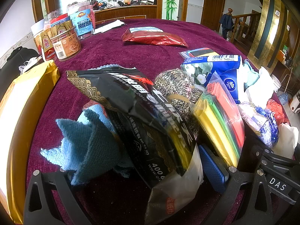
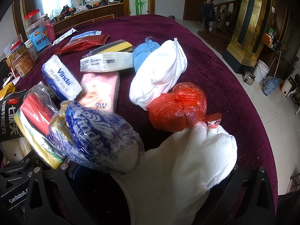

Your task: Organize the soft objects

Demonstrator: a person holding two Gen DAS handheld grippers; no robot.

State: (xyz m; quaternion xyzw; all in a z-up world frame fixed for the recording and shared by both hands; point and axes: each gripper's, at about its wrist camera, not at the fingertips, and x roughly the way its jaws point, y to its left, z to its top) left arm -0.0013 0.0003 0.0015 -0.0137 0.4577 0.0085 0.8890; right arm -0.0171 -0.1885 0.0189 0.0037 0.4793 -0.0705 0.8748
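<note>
The black snack pouch (image 1: 142, 116) lies between my left gripper's (image 1: 142, 176) spread fingers, long axis slanting toward the far left, over a blue cloth (image 1: 84, 142). My right gripper (image 2: 155, 170) surrounds a white towel (image 2: 187, 161); grip unclear. Open burgundy counter (image 1: 116, 54) lies beyond.

a lived-in home: a round dining table under a maroon velvet cloth (image 2: 215, 60), snack jars (image 1: 82, 22) at its far left edge, a wooden staircase (image 2: 223, 9) and panelled door (image 1: 213, 5) beyond, a bamboo mural (image 1: 170, 0), kettle (image 2: 248, 77) and bucket (image 2: 262, 70) on the tiled floor.
</note>
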